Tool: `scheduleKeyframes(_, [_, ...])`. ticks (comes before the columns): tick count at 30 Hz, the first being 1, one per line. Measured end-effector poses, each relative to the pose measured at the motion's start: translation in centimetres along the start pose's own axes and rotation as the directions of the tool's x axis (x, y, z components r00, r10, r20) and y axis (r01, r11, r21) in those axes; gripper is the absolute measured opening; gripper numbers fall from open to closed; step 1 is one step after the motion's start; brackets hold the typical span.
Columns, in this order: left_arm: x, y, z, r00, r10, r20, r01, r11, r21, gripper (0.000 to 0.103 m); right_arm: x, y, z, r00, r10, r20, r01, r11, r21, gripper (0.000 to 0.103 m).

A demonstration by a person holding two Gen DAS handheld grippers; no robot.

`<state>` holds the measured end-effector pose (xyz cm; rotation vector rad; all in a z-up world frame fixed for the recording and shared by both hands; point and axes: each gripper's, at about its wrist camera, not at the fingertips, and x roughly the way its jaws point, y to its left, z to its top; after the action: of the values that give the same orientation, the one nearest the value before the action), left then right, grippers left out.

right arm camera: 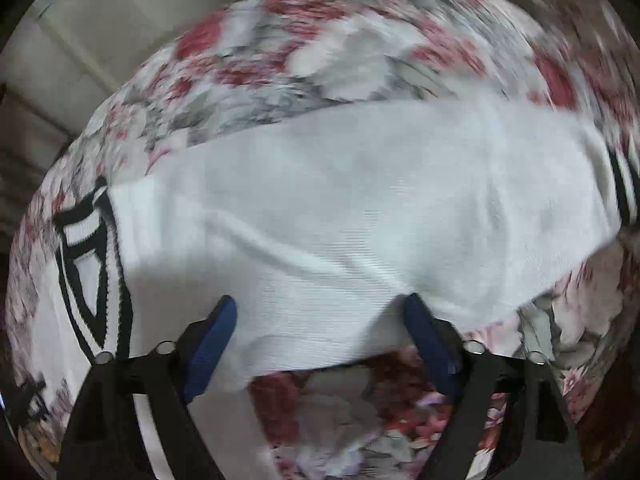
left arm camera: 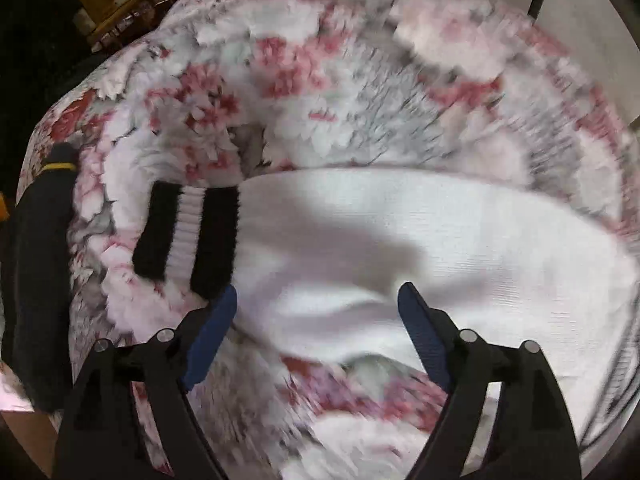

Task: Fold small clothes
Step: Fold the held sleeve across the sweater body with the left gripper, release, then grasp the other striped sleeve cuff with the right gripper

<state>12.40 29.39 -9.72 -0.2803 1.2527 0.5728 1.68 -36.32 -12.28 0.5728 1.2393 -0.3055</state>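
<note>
A white knit garment (left arm camera: 400,240) lies on a floral blanket (left arm camera: 300,92). It has a black-and-white striped cuff (left arm camera: 188,236) at its left end. My left gripper (left arm camera: 318,296) is open just above the garment's near edge, its blue pads (left arm camera: 212,340) wide apart. In the right wrist view the same white garment (right arm camera: 340,200) lies across the blanket, with black-striped trim at its left (right arm camera: 88,264) and a striped cuff at the far right (right arm camera: 624,192). My right gripper (right arm camera: 320,304) is open over the garment's near hem and holds nothing.
A black garment (left arm camera: 36,280) with a yellow band lies at the blanket's left edge. A yellow object (left arm camera: 100,0) stands beyond the blanket at the back left. A pale wall or cabinet (right arm camera: 100,28) rises behind the blanket.
</note>
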Motion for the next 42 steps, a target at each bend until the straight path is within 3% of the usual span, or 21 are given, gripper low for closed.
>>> scheduleKeyframes(2, [-3.0,-1.4,-0.9,0.991,-0.13,0.027,0.129,0.991,0.038,0.08,-1.6,0.1,0.0,1.0,0.019,0.023,-0.019,1.0,0.011,0.081])
scheduleKeyframes(4, [-5.7,-4.1,-2.7,0.975,-0.22,0.03,0.214,0.966,0.145,0.08,-3.9,0.7,-0.3,0.993,0.093,0.072,-0.092,0.996,-0.012,0.081])
scheduleKeyframes(8, [-8.1,-10.9,-8.9,0.959,-0.284,-0.01,0.267,0.891,0.368,0.09,-4.7,1.2,-0.9,0.991,0.107,0.085,-0.102,0.993,-0.066,0.081])
scheduleKeyframes(10, [-7.1,-14.3,-12.5,0.966,-0.249,-0.073,0.253,0.845,0.472,0.091,-2.8,0.5,-1.1,0.997,0.066,0.026,-0.065,0.996,-0.067,0.083])
scheduleKeyframes(12, [-5.0,-17.0,-15.8,0.983,-0.145,-0.114,0.184,0.797,0.576,0.091,0.5,-0.6,-1.5,0.994,0.029,-0.103,-0.037,0.996,-0.077,0.085])
scheduleKeyframes(14, [-3.2,-18.7,-18.5,0.997,-0.01,-0.083,0.062,0.752,0.656,0.091,-0.1,-0.9,-1.6,0.996,0.045,-0.079,-0.051,0.995,-0.083,0.084])
scheduleKeyframes(16, [-4.7,-19.2,-19.2,1.0,-0.015,-0.016,0.022,0.742,0.67,0.089,-2.7,-1.4,-1.3,0.997,0.066,-0.03,-0.068,0.995,-0.068,0.084])
scheduleKeyframes(18, [-7.7,-19.6,-19.0,0.994,-0.11,0.02,0.069,0.743,0.666,0.089,-5.8,-3.0,-0.8,0.99,0.127,0.069,-0.124,0.992,-0.037,0.084])
scheduleKeyframes(22, [-13.8,-20.9,-20.0,0.956,-0.276,0.097,0.145,0.735,0.662,0.094,-8.6,-9.9,0.2,0.98,0.08,0.184,-0.112,0.979,0.169,0.08])
scheduleKeyframes(24, [-15.3,-22.9,-21.1,0.941,-0.324,0.103,0.168,0.705,0.689,0.094,-8.9,-13.3,0.4,0.976,0.068,0.206,-0.124,0.955,0.271,0.066])
scheduleKeyframes(30, [-15.5,-29.0,-24.8,0.936,-0.335,0.11,0.146,0.653,0.743,0.094,-8.0,-19.7,0.8,0.968,0.005,0.251,-0.116,0.896,0.429,0.061])
scheduleKeyframes(35, [-13.9,-30.9,-26.7,0.95,-0.303,0.083,0.132,0.625,0.769,0.094,-6.6,-21.1,0.9,0.965,-0.055,0.258,-0.058,0.91,0.411,0.061])
scheduleKeyframes(42, [-12.3,-31.6,-26.6,0.962,-0.266,0.056,0.128,0.624,0.771,0.094,-3.8,-22.5,1.9,0.964,-0.047,0.262,-0.091,0.868,0.488,0.054])
